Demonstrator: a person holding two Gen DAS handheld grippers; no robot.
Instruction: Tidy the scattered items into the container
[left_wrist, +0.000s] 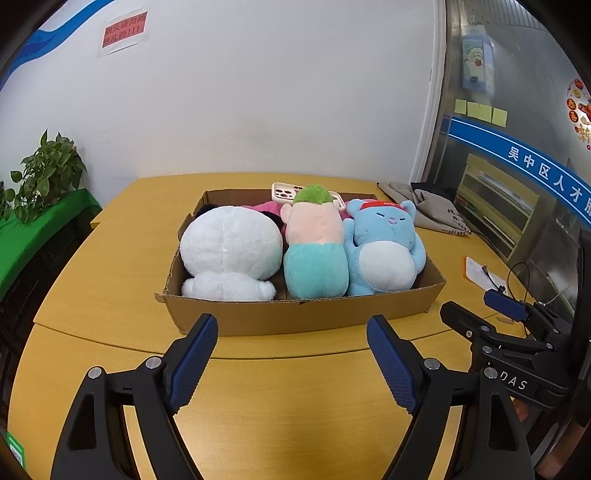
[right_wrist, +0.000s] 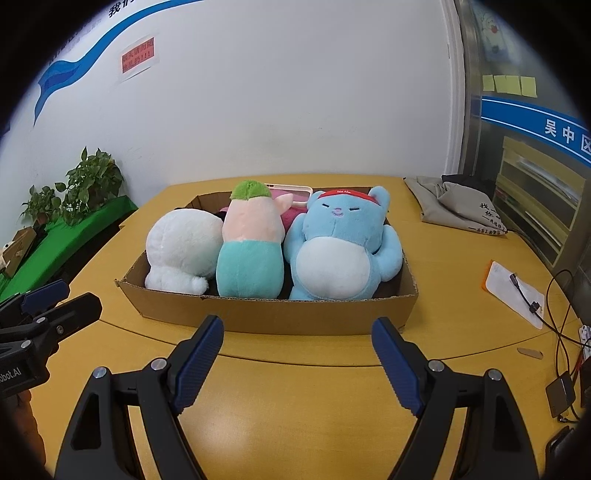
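A shallow cardboard box (left_wrist: 295, 317) (right_wrist: 266, 314) sits on the yellow table and holds three plush toys side by side: a white one (left_wrist: 229, 251) (right_wrist: 181, 247) on the left, a pink-and-teal one with green hair (left_wrist: 314, 243) (right_wrist: 251, 247) in the middle, and a blue bear with a red headband (left_wrist: 384, 251) (right_wrist: 340, 251) on the right. A pale phone case (left_wrist: 286, 192) and something pink lie behind them. My left gripper (left_wrist: 291, 354) is open and empty, just short of the box's front wall. My right gripper (right_wrist: 297, 356) is likewise open and empty before the box.
Beige and black cloth bags (left_wrist: 428, 206) (right_wrist: 454, 203) lie at the table's far right. A paper with a cable (right_wrist: 517, 295) and more wires lie on the right. Potted plants (right_wrist: 88, 188) stand on a green ledge at the left. The table in front of the box is bare.
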